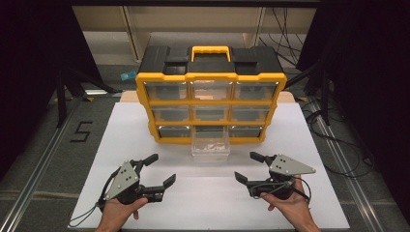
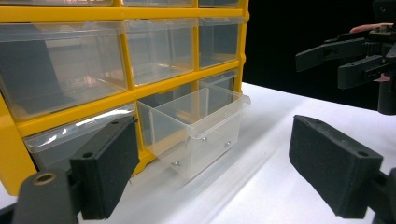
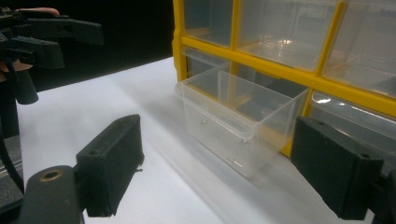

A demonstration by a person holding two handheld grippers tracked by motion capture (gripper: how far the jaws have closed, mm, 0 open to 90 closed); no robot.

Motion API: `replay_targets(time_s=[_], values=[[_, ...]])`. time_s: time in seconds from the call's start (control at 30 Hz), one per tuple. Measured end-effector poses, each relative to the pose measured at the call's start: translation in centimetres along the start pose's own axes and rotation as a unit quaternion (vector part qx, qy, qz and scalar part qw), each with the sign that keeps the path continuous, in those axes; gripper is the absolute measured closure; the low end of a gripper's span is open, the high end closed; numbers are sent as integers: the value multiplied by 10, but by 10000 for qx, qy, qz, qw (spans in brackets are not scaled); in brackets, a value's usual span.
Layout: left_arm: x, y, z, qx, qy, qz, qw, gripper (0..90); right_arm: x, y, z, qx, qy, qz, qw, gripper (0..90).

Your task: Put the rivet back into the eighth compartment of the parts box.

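A yellow and black organiser cabinet [image 1: 210,92] with clear drawers stands at the back of the white table [image 1: 145,140]. Its bottom middle drawer [image 1: 210,145] is pulled out toward me; a few small screws lie in it [image 2: 201,139] [image 3: 242,140]. My left gripper [image 1: 155,170] rests near the front left, open, nothing between its jaws, aimed at the drawer [image 2: 196,126]. My right gripper [image 1: 247,166] sits at the front right, also open and empty, facing the drawer [image 3: 238,116]. Each gripper view also shows the other gripper: right gripper [image 2: 322,58], left gripper [image 3: 70,39].
The other drawers of the cabinet are shut. A yellow handle [image 1: 210,50] tops the cabinet. Dark tripod legs [image 1: 63,92] and cables [image 1: 338,145] stand on the floor beside the table. White tabletop lies between the grippers and the drawer.
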State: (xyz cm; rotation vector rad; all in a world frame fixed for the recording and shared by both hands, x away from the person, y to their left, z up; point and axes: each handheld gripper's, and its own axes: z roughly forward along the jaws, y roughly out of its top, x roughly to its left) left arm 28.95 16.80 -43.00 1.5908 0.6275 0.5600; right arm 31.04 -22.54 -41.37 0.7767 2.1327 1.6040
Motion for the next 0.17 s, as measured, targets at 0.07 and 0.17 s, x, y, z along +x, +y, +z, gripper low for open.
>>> replay_targets(time_s=[0.07, 0.17], values=[[0, 0, 0, -4, 1, -2, 10000, 161, -1, 0, -2, 62, -98, -60, 9999, 181], [0, 0, 0, -5, 2, 0, 10000, 161, -2, 0, -1, 32, -91, -77, 9999, 181]])
